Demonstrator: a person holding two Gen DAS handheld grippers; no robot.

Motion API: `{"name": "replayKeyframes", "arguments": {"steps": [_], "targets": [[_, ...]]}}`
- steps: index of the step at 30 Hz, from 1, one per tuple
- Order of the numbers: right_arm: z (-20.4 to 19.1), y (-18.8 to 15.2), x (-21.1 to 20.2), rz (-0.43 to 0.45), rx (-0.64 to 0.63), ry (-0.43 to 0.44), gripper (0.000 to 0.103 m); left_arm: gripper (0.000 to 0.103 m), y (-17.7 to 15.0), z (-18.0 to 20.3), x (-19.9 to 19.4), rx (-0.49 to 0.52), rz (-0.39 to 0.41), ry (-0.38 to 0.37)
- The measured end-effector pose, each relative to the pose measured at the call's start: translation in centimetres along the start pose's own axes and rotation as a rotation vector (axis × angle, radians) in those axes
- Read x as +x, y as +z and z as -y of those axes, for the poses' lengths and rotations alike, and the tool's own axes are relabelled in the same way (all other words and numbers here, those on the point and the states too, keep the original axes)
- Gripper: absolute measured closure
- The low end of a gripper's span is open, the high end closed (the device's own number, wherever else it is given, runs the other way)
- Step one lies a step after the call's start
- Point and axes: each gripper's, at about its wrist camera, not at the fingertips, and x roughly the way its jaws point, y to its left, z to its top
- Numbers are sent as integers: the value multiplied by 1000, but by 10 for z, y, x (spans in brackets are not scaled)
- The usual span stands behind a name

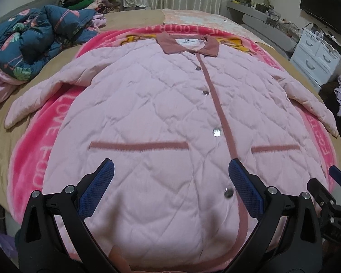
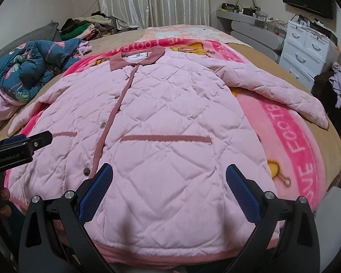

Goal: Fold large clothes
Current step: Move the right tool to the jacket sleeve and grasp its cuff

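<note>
While both claws are held spread and empty, left claw and right claw just above the hem, nothing is gripped yet. The pink quilted jacket is laid flat, buttoned, on the pink blanket, both sleeves spread outward. Likely risks: blanket pinched along with the hem; padded fabric slipped from a shallow pinch; right sleeve, near the bed edge, dragged off during folding.

Pale pink diamond-quilted jacket with dusty-rose trim lies on a hot-pink lettered blanket.
</note>
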Motion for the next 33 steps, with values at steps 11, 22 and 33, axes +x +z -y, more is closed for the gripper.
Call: {"name": "replayKeyframes", "arguments": {"steps": [11,22,33], "targets": [[19,42,28,1,46,-36,4,8,47,16,32,26,-8,27],[62,80,58,1,136,-101,4,8,84,33,66,50,-37,35],[142,100,82,-3,275,-207,4,8,114,84,99,110,-67,-14]]}}
